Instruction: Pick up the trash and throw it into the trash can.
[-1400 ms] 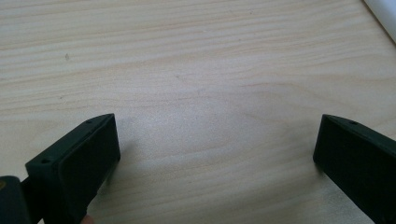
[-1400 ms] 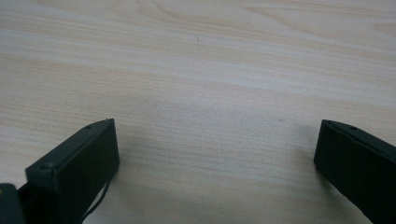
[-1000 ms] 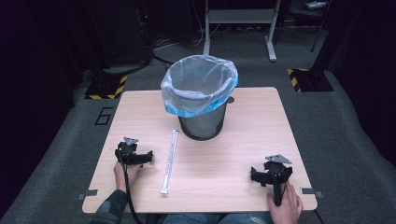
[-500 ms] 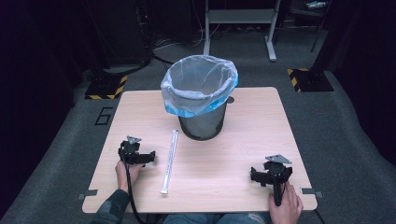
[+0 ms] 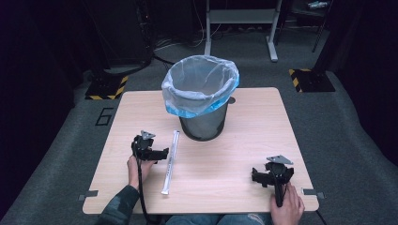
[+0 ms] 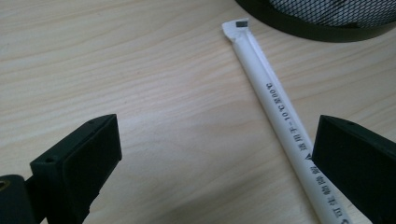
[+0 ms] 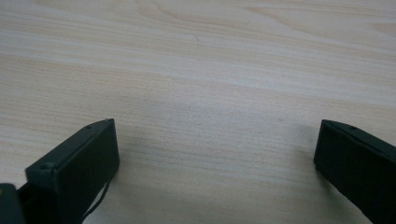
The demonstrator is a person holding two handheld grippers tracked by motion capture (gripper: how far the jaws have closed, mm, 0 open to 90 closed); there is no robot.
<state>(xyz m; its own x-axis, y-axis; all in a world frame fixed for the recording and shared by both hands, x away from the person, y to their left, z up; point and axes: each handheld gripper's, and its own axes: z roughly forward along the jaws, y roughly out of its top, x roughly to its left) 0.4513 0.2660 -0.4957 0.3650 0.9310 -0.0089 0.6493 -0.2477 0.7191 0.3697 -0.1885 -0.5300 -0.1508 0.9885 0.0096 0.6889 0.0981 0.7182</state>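
The work is at its beginning, I judge; the wrapped straw (image 5: 170, 161) lies flat on the table (image 5: 225, 187), at 7 o'clock from the bin (image 5: 202, 101), and nothing holds it. The left gripper (image 5: 162, 153) is just beside the straw, at its 9 o'clock, jaws wide apart; the right gripper (image 5: 259, 177) rests well apart at 4 o'clock, also wide and empty. Grasping and carrying remain. The left gripper view shows printed letters on the wrapper and the bin's base, which the high view cannot resolve.
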